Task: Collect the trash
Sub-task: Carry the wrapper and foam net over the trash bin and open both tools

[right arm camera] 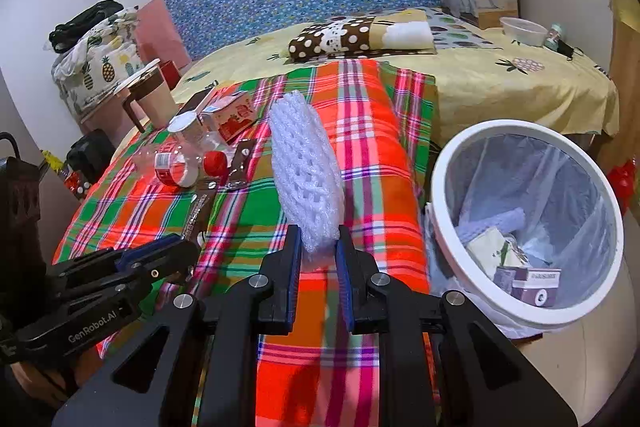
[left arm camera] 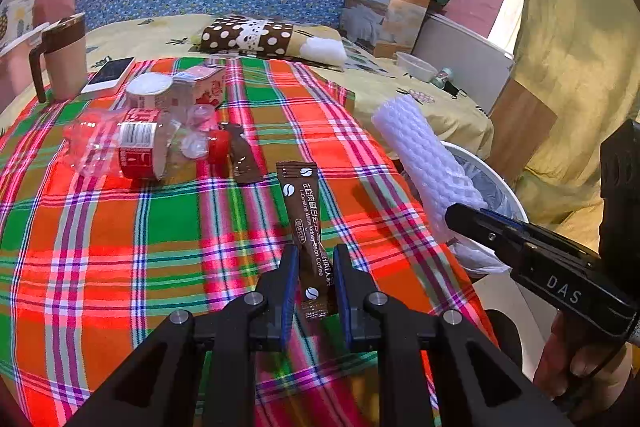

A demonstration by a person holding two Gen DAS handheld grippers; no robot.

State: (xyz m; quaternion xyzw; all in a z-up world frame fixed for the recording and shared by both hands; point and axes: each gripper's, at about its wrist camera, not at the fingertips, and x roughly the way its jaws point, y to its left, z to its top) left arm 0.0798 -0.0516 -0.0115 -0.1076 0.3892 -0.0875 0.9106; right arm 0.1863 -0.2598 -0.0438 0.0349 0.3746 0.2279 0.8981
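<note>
The left gripper [left arm camera: 316,267] has its fingers [left arm camera: 290,279] nearly closed on a brown coffee sachet [left arm camera: 306,223], pinching its lower end so it stands up above the plaid cloth [left arm camera: 120,227] on the bed. The right gripper [right arm camera: 318,247] is clamped tight on the bottom of a white foam net sleeve [right arm camera: 306,179], lifted over the same cloth. Just right of the bed sits a white bin [right arm camera: 440,195] with a clear liner, some trash already inside. A crushed plastic bottle [left arm camera: 132,147] lies further back on the cloth.

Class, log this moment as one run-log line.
left gripper: shut on coffee sachet | right gripper: shut on white foam net | bin: beside bed, partly filled
</note>
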